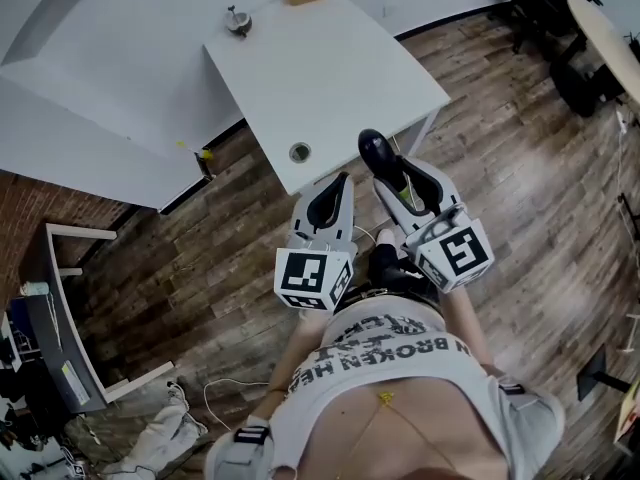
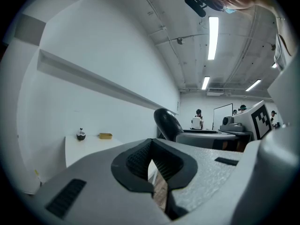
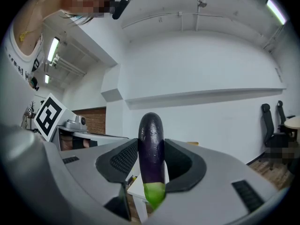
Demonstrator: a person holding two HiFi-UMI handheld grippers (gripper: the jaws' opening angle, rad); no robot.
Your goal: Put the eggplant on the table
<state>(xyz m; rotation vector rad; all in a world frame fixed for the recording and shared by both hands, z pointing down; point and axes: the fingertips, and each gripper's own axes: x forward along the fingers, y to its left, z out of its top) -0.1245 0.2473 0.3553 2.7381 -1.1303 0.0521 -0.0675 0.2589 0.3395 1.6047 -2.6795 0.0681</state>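
Purple eggplant is pinched upright in the right gripper so that it is not dropped on the way. Just beside it, the left gripper is kept closed, with nothing inside. The white table is seen just ahead of both.

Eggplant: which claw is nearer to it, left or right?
Right. The right claw grips the eggplant between its jaws; the left claw is empty, alongside it, not touching the eggplant.
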